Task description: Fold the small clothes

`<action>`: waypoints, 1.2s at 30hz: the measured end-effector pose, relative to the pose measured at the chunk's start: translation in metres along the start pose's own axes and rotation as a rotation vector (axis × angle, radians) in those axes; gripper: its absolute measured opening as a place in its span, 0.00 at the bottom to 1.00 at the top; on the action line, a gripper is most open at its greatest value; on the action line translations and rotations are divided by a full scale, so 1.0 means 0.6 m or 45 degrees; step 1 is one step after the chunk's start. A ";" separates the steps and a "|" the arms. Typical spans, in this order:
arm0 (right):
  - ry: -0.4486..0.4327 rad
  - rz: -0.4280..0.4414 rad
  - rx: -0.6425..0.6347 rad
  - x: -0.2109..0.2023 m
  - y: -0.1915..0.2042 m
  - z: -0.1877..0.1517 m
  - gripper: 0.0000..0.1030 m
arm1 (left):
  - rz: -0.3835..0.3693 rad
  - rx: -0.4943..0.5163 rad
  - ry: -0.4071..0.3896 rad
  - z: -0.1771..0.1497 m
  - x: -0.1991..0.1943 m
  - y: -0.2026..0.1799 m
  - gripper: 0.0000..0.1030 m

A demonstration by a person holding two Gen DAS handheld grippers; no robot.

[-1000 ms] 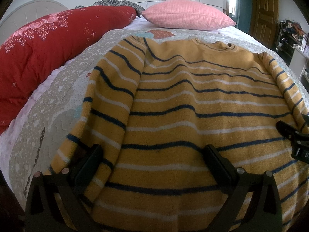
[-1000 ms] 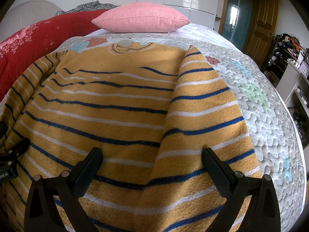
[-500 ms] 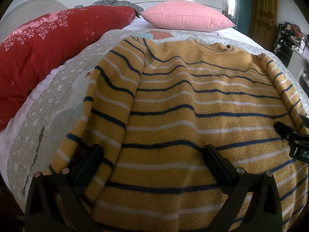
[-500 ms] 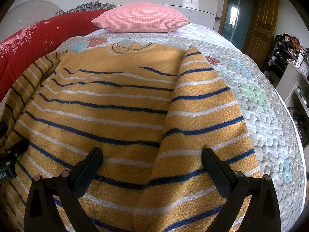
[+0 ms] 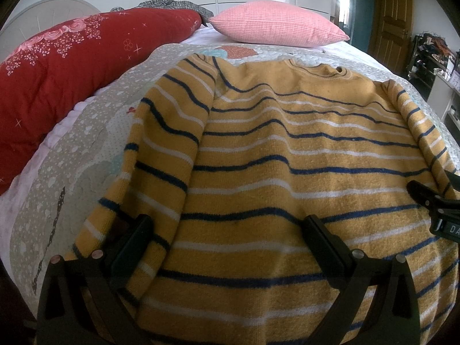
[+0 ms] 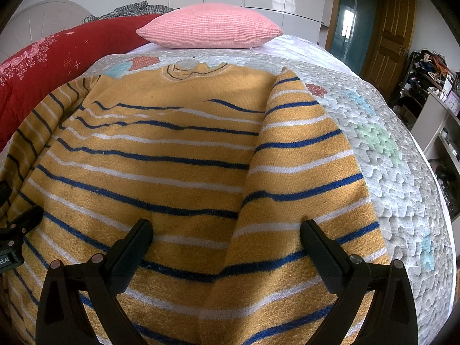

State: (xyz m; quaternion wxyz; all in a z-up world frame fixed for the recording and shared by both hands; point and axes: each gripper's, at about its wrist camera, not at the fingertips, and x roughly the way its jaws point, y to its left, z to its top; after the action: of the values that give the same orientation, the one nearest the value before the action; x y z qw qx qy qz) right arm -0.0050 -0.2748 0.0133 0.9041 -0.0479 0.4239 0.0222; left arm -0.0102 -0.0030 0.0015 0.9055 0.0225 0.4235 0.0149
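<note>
A yellow sweater (image 5: 287, 149) (image 6: 161, 149) with blue and white stripes lies flat on the bed, collar toward the pillow, both sleeves folded in along its sides. My left gripper (image 5: 227, 230) hovers open over the hem near the left sleeve (image 5: 161, 143). My right gripper (image 6: 224, 235) stands open above the hem, straddling the edge of the right sleeve (image 6: 304, 158). Neither holds cloth. The right gripper (image 5: 431, 204) shows at the right edge of the left wrist view, and the left gripper (image 6: 17, 230) at the left edge of the right wrist view.
A grey patterned quilt (image 6: 388, 155) covers the bed. A red flowered duvet (image 5: 57, 74) lies along the left side, and a pink pillow (image 6: 210, 26) at the head. A wooden door (image 6: 394, 34) and cluttered shelves (image 6: 428, 72) stand to the right.
The left wrist view has shifted slightly; the right gripper sits a little further right in it. The sweater has not moved and both grippers stay open.
</note>
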 end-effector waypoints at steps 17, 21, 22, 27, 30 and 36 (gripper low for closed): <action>0.000 0.000 0.000 0.000 0.000 0.000 1.00 | 0.003 0.001 0.000 0.000 0.002 -0.005 1.00; 0.000 0.000 0.000 0.000 0.000 0.000 1.00 | 0.004 0.002 0.001 0.000 0.002 -0.005 1.00; 0.000 0.000 0.000 0.000 0.000 0.000 1.00 | 0.004 0.001 0.001 -0.001 0.002 -0.004 1.00; 0.000 0.000 0.000 0.000 0.000 0.000 1.00 | 0.005 0.002 0.000 0.000 0.003 -0.005 1.00; 0.000 0.000 0.000 0.000 0.000 0.000 1.00 | 0.002 0.000 -0.001 -0.001 0.003 -0.007 1.00; -0.002 -0.031 -0.024 -0.009 0.002 -0.004 1.00 | 0.003 0.000 -0.005 -0.002 0.003 -0.008 1.00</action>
State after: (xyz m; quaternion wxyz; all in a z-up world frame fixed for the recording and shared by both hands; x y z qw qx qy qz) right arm -0.0103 -0.2736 0.0159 0.9042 -0.0616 0.4223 0.0151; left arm -0.0101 -0.0075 -0.0007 0.9063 0.0232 0.4217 0.0159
